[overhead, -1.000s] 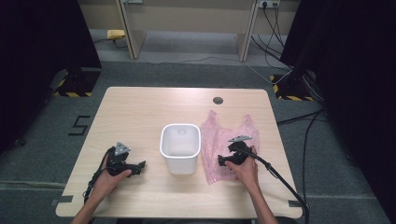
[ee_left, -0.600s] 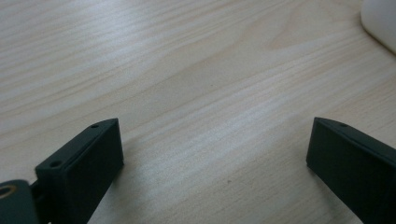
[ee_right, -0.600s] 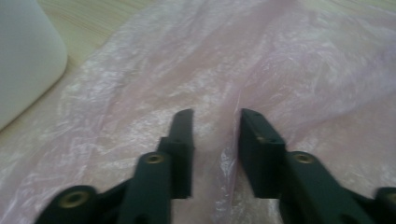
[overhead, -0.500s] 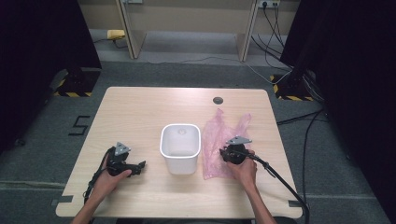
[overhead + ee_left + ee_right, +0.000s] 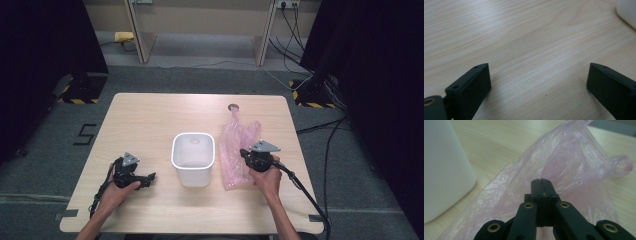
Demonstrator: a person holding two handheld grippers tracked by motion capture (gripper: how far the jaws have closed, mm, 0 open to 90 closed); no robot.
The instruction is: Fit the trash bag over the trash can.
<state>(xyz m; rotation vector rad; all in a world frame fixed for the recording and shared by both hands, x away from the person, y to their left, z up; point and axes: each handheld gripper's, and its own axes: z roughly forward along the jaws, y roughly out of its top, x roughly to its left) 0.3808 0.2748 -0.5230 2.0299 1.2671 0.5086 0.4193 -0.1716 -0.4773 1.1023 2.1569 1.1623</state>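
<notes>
Right gripper view, right hand-held gripper (image 5: 541, 181) just closed, pinching pink bag (image 5: 574, 167), left hand-held gripper (image 5: 537, 82) wide.

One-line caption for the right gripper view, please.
Right gripper pinching a pink plastic bag beside a white bin.

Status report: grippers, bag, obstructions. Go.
Right gripper just closed, pinching pink bag. Left gripper open on table. White bin beside bag, not touching.

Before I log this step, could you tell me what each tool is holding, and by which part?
The right tool is shut on the pink plastic bag, pinching a fold of film near its left edge. The left tool holds nothing.
</notes>
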